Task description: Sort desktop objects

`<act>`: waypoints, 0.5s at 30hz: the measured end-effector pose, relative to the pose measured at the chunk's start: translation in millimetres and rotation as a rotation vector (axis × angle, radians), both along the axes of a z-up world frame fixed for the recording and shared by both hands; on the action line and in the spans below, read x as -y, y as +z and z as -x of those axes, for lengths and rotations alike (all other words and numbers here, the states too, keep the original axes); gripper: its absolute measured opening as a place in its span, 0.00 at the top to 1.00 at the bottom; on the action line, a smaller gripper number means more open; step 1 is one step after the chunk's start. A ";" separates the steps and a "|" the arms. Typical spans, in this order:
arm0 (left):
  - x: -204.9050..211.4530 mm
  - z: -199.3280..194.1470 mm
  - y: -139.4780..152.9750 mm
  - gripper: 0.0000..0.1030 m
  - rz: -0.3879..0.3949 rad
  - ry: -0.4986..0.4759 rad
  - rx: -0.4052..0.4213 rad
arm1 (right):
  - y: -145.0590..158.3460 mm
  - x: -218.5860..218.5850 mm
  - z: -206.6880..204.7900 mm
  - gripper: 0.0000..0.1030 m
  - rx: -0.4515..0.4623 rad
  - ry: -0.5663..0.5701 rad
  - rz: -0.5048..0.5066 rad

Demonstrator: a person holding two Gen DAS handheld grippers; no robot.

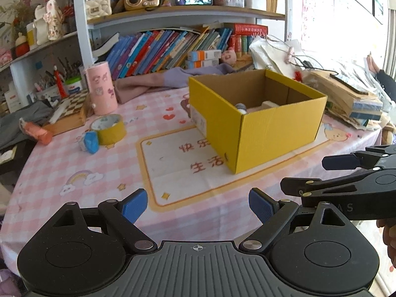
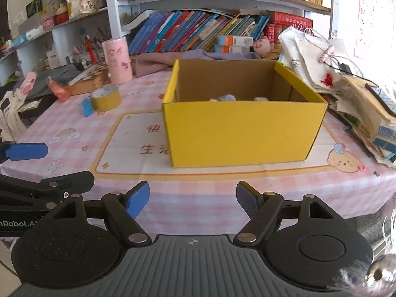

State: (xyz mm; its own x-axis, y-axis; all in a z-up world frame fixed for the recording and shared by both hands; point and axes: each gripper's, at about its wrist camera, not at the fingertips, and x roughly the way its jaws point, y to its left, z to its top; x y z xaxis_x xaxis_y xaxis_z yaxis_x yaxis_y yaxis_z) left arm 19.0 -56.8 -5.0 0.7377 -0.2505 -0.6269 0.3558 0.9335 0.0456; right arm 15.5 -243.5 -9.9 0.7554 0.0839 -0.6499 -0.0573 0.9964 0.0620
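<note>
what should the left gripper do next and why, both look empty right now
Probably reach the left gripper forward and left toward the yellow tape roll. Both it and the right gripper are open and hold nothing, short of the table's near edge. The yellow box already has a couple of items inside, while the tape roll and the small blue item touching it lie loose on the left gripper's side.

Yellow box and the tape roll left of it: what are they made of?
Yellow box: looks like corrugated cardboard, matte yellow outside, raw brown inside, with folded flap seams at the corners. Tape roll: likely plastic packing tape, slightly glossy tan-yellow band; its core is pale, material unclear.
</note>
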 end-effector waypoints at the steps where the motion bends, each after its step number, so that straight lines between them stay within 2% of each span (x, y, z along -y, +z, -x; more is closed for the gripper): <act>1: -3.2 1.6 -0.6 0.11 -0.002 0.002 -0.002 | -0.7 -3.1 1.2 0.27 -0.003 0.001 -0.002; 15: -50.8 20.1 -7.5 0.11 -0.016 0.059 -0.010 | -7.6 -51.3 10.4 0.27 -0.025 0.060 -0.019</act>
